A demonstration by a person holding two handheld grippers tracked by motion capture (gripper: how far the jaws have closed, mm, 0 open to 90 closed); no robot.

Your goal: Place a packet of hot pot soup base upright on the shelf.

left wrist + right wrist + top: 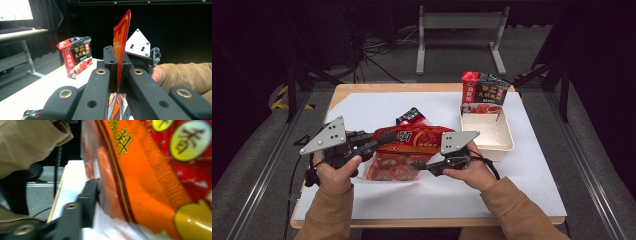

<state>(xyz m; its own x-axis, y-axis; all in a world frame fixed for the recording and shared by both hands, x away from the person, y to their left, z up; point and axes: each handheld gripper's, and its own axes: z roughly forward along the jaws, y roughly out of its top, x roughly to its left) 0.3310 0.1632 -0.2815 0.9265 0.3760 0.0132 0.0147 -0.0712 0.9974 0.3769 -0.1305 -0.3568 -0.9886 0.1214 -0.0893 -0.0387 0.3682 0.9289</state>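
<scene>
The desk point(377, 102), a pale wooden top under a white sheet, carries everything here, and the big flat red-and-orange plastic food bag point(412, 142) is the landmark: it sits at the middle of the desk's near half, held up off the sheet between two hands. Beyond its right end stands the shallow cream plastic tray point(504, 142), and behind the tray an upright red-and-black seasoning packet point(484, 90); a smaller dark red sachet point(411, 116) lies just behind the bag's top edge. The left tongs point(384, 140) are clamped fully closed on the bag's left edge, and in the left gripper view the thin red film rises straight up out of the closed jaws point(119, 75). The right tongs point(418, 165) come in at the bag's lower right edge; their jaws stand partly closed around the orange rim, one black jaw lying against it in the right gripper view point(91, 195), but whether the pads truly press I cannot tell. The risk is that slick film slipping out of the right tongs if the grip is shallow, leaving the bag to swing from the left tongs and knock the sachet, or to tear at the pinched edge if both hands pull apart
</scene>
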